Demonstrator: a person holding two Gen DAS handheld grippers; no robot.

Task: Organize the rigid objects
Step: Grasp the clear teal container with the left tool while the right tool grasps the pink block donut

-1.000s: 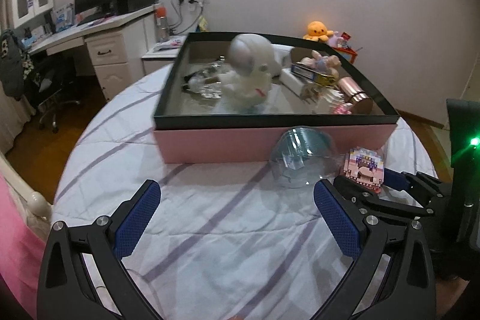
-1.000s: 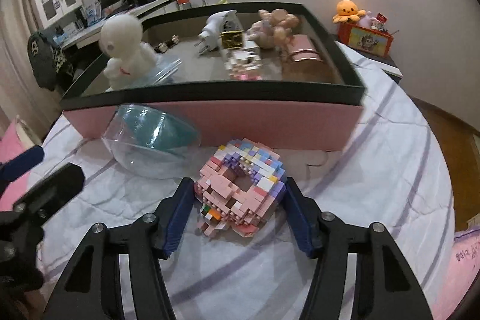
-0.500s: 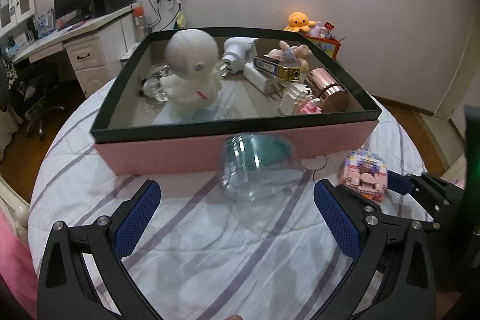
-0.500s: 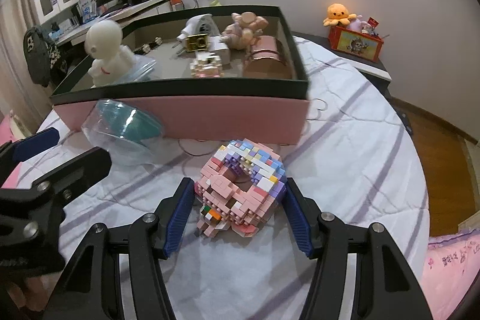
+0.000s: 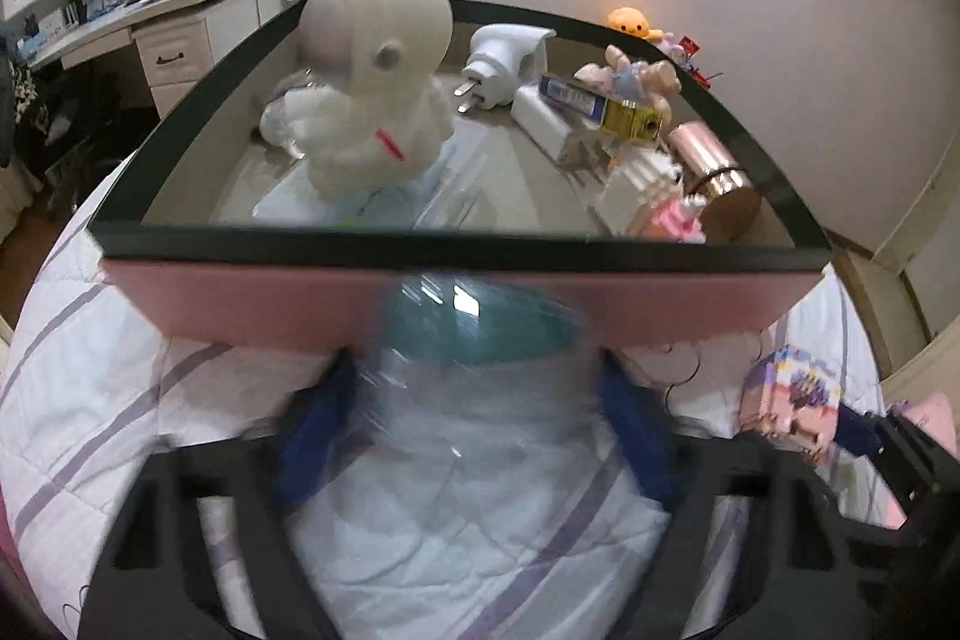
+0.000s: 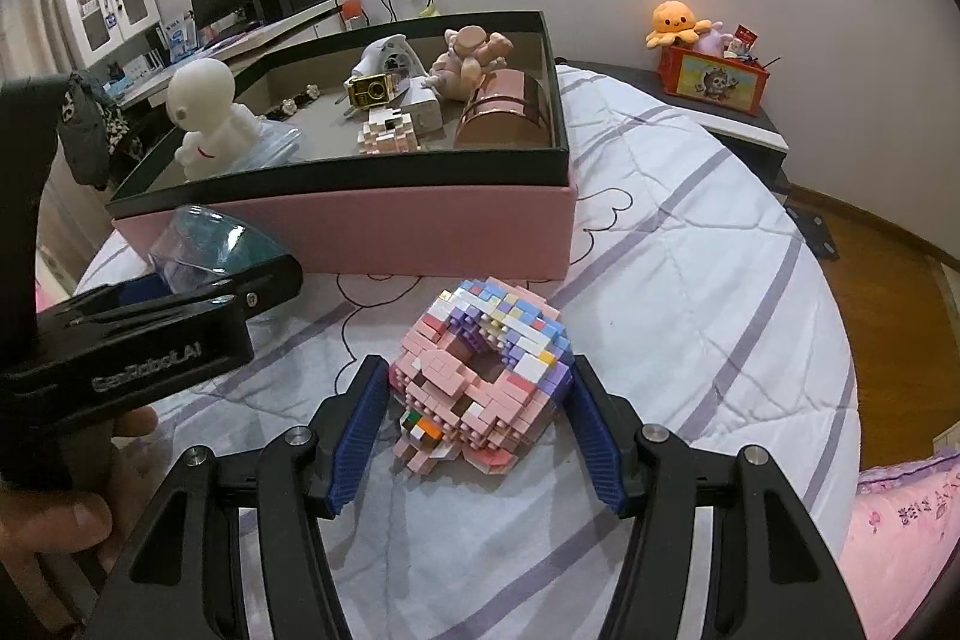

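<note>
Left wrist view shows the clear dome (image 5: 480,388) between the left gripper (image 5: 474,436) jaws, just closing around it, while the right gripper (image 6: 474,418) clamps the brick donut (image 6: 480,370).

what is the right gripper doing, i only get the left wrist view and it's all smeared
Observer: The right gripper has its blue pads against both sides of the pink brick donut, with the striped quilt beneath.
Operator: ok and is my left one at the dome
Observer: In the right wrist view, the left gripper has one finger lying along the clear dome, just in front of the pink box. Its jaws have just been closing with the dome between them. I cannot tell whether the pads press on it yet.
</note>
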